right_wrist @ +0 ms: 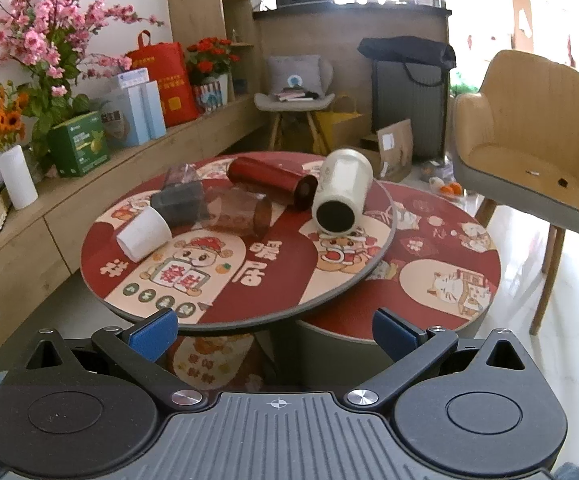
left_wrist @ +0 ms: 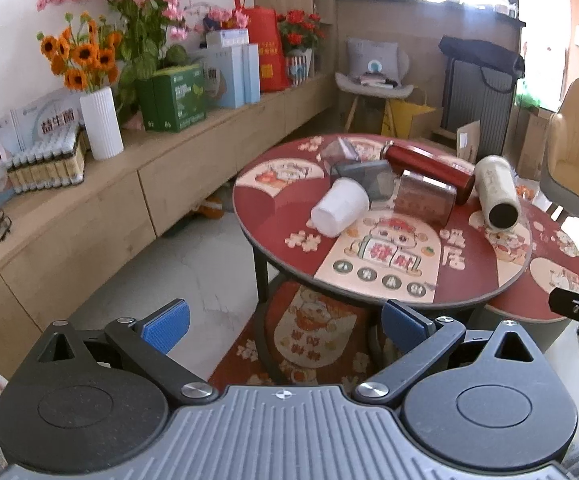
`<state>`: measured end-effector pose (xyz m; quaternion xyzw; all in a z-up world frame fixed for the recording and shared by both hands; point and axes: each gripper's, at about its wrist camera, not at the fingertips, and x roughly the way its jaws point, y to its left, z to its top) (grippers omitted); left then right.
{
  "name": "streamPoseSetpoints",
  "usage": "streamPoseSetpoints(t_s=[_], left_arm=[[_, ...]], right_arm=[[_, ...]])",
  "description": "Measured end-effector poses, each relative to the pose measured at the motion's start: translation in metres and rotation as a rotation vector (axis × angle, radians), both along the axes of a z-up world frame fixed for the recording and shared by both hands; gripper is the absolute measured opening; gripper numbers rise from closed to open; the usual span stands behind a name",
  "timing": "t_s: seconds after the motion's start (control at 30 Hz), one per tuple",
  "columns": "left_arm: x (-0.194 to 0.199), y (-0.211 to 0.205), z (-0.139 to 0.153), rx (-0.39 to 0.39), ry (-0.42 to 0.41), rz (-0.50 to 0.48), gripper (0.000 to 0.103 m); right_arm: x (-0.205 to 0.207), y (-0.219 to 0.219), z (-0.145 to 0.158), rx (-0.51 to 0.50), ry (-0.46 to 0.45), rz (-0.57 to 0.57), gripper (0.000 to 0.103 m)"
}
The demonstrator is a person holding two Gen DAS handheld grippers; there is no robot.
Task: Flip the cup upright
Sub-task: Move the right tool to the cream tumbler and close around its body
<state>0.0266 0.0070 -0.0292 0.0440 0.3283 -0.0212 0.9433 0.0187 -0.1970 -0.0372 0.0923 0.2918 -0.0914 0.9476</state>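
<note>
The white cup [left_wrist: 340, 207] is lying on its side left of centre on the round table [left_wrist: 369, 296], base pointing toward the lower left and mouth toward the clutter, ahead of both wide-open empty grippers, the left gripper [left_wrist: 285, 326] appearing better aligned than the right gripper [right_wrist: 275, 334].

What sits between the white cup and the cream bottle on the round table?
Between the white cup and cream bottle lie a clear brownish tumbler on its side and bare tabletop, clearest in the right wrist view.
</note>
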Motion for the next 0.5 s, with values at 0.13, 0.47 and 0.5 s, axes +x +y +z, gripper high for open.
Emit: streamPoseSetpoints(t_s=[0.13,0.47,0.5], left_arm=[[0.017,0.002,-0.016,-0.012,0.056,0.011,0.103],[0.080,-0.004,-0.049,0.016,0.087,0.049,0.103],[0.085,-0.005,-0.052,0.023,0.080,0.055,0.103]], right_arm=[[0.015,-0.007,-0.012,0.007,0.042,-0.016,0.103],[0.089,-0.051,-0.025,0.016,0.075,-0.064,0.103],[0.100,-0.056,-0.026,0.012,0.070,-0.068,0.103]])
